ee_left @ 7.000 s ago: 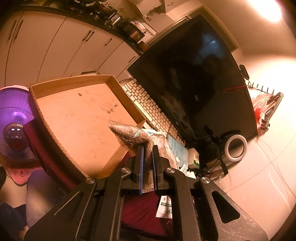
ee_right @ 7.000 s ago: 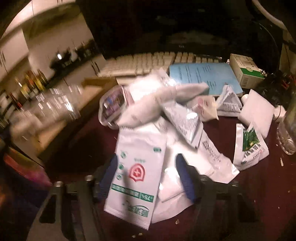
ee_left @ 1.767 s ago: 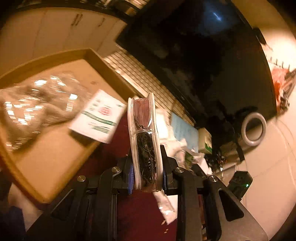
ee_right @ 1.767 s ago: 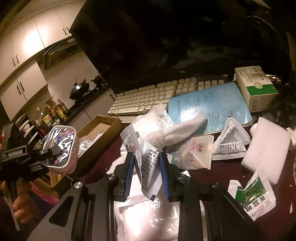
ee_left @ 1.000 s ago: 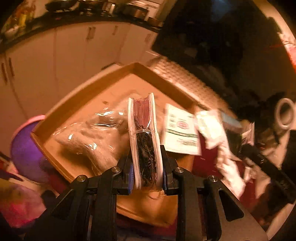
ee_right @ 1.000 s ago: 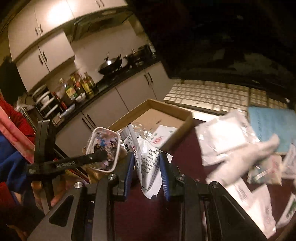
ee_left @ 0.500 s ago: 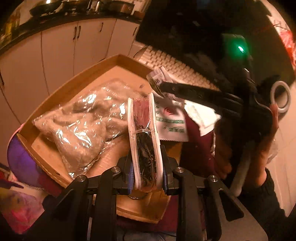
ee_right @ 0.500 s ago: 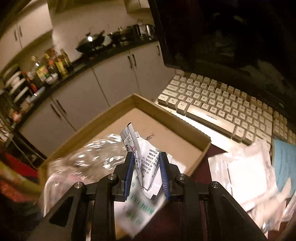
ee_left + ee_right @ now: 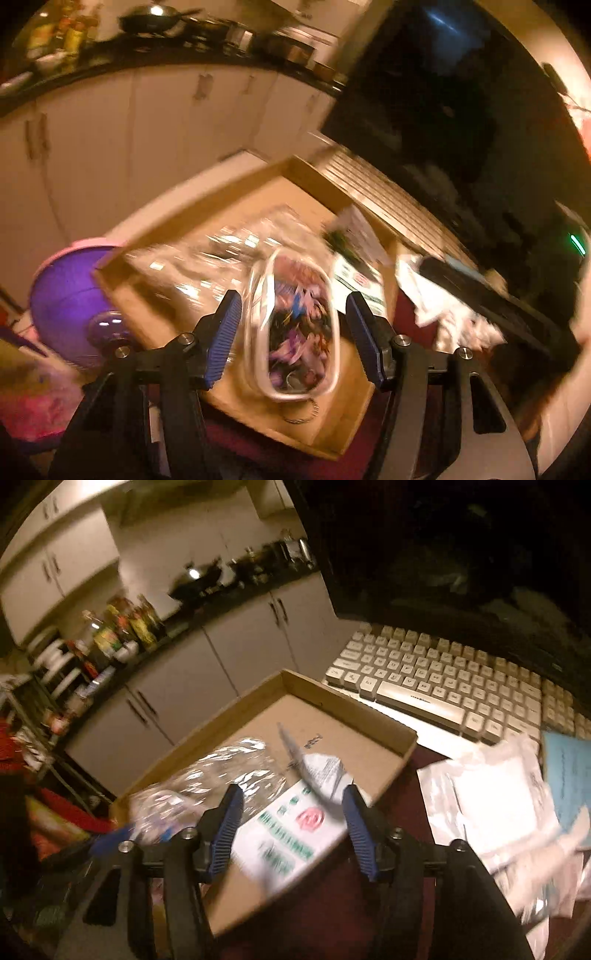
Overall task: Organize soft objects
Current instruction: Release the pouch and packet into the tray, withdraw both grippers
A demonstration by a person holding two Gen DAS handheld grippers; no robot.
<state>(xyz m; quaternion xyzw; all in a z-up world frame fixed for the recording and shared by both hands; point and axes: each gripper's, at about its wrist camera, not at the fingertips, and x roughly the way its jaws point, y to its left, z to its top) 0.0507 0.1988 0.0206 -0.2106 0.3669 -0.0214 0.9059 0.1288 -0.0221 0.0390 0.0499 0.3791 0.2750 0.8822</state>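
One cardboard box (image 9: 384,764) holds four soft items — a crinkled clear bag (image 9: 221,771), a green-printed white packet (image 9: 291,834), a clear pouch (image 9: 293,325) and a small sachet (image 9: 321,775) — both freshly let go by the left gripper (image 9: 291,328) and right gripper (image 9: 291,823), jaws now spread.

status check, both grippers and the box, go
Left gripper open, clear pouch between its fingers, over cardboard box. Right gripper open, small packet loose above the box. Nothing blocking.
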